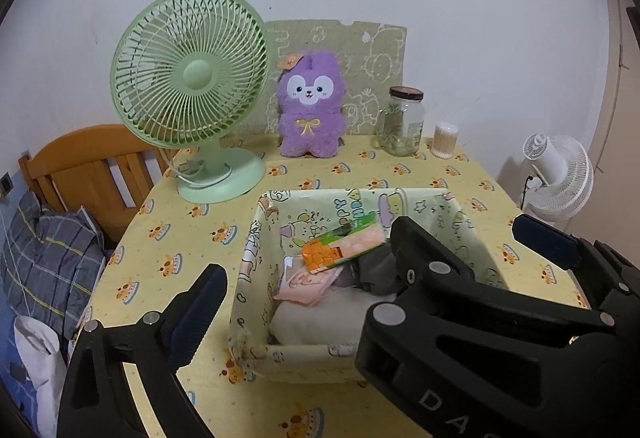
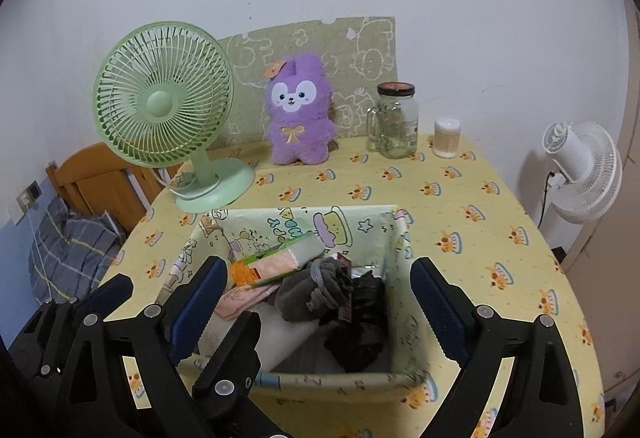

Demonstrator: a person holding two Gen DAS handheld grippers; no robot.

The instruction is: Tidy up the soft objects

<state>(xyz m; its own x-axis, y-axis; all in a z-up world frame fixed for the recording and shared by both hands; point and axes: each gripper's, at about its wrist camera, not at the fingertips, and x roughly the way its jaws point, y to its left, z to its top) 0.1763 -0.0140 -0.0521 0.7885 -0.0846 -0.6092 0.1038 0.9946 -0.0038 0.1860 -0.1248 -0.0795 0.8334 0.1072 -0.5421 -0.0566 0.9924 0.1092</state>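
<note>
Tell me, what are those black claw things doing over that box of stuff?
A person is tidying soft things with two handheld grippers. The left gripper and right gripper both hover open over the fabric basket on the yellow table, holding nothing. Inside the basket lie a tissue pack, grey socks, dark cloth and a pink pouch. The purple plush bunny is not in the basket; it stands at the back, between the green fan and the glass jar.
</note>
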